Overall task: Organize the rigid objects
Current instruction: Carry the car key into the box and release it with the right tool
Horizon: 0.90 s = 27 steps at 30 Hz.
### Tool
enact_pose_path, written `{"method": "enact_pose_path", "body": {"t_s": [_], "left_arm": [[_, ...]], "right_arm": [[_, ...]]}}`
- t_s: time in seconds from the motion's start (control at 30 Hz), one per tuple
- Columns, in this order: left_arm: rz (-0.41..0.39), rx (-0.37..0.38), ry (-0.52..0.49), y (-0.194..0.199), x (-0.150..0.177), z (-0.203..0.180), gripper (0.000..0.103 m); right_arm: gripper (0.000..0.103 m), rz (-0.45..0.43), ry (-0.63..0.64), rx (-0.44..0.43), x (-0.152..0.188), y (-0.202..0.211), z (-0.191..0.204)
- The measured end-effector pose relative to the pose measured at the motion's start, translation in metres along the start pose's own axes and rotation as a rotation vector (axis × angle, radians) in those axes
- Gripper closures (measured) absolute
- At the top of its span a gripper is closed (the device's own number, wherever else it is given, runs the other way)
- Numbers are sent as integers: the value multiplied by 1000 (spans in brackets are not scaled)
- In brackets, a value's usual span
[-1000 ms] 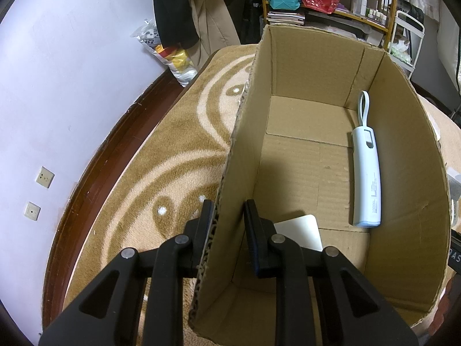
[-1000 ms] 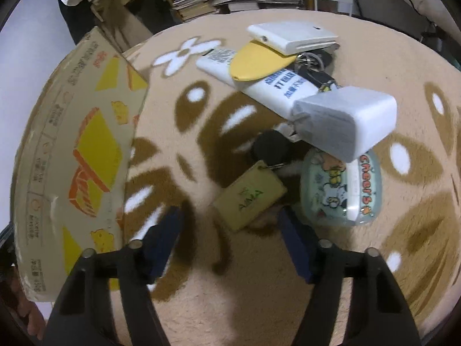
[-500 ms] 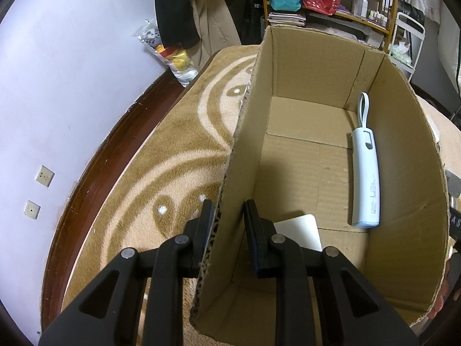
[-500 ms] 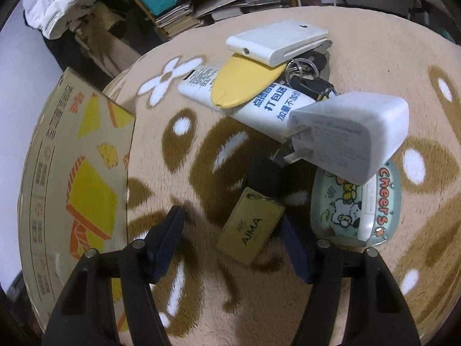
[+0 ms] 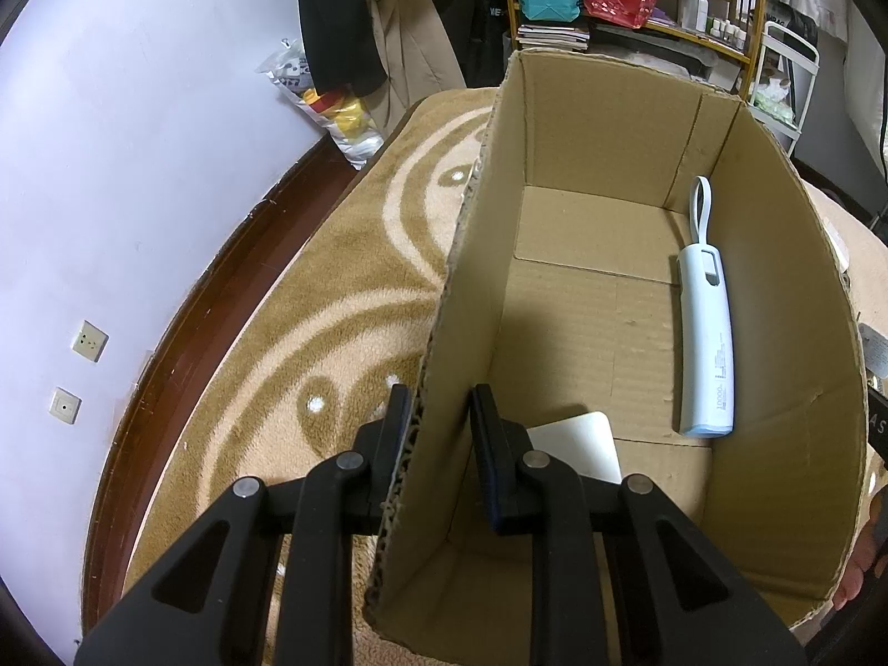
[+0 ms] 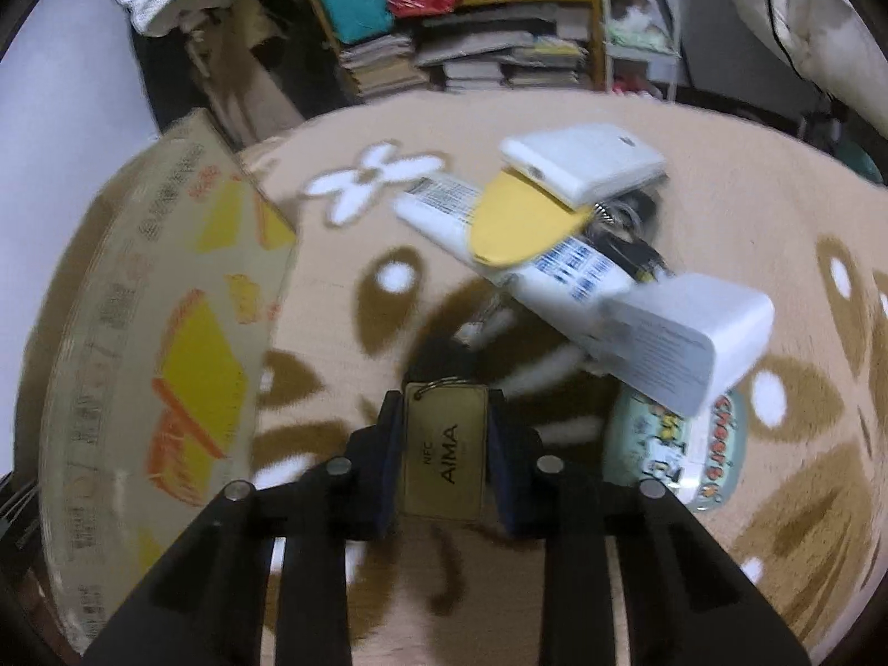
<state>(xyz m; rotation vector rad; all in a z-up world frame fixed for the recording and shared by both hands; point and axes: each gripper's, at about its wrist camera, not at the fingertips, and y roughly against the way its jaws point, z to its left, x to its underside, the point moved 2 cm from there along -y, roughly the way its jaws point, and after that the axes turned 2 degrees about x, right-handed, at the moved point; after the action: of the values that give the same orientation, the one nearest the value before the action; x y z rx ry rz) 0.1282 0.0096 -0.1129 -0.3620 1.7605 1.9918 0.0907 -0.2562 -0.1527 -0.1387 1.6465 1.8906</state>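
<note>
On patterned beige carpet: left gripper clamped on left wall of open brown cardboard box; right gripper pinching gold rectangular AIMA key tag, lifted beside box's right outer wall.

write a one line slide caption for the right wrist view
Right claw shut on the brass AIMA key tag, lifted beside a pile of gadgets on the carpet, cardboard box at left.

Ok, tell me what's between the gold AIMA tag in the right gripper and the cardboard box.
Nothing visible. The right gripper is shut on the gold rectangular AIMA key tag, and only bare patterned carpet lies between it and the open brown cardboard box. The left gripper clamps the box's wall. Inside, floor space shows beside the pale blue power bank.
</note>
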Motion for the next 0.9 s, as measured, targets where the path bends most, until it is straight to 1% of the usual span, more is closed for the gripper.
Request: {"method": "enact_pose_path", "body": {"t_s": [0.1,0.27,0.57,0.8,0.9], "left_arm": [[0,-1,0,0,0,0,81],[0,0,0,0,0,0,81],[0,-1,0,0,0,-1,81],[0,0,0,-1,0,0,81],[0,0,2,-1,0,0,81]], "right_arm": [[73,-26,38,-22,-2,7,13],[74,-67,60,-58,-5,19,27],[74,-180,93,-139,-12,65,48],[74,-272,130,-232,-17,102,73],[74,-287,151,-275,-16,112,84]]}}
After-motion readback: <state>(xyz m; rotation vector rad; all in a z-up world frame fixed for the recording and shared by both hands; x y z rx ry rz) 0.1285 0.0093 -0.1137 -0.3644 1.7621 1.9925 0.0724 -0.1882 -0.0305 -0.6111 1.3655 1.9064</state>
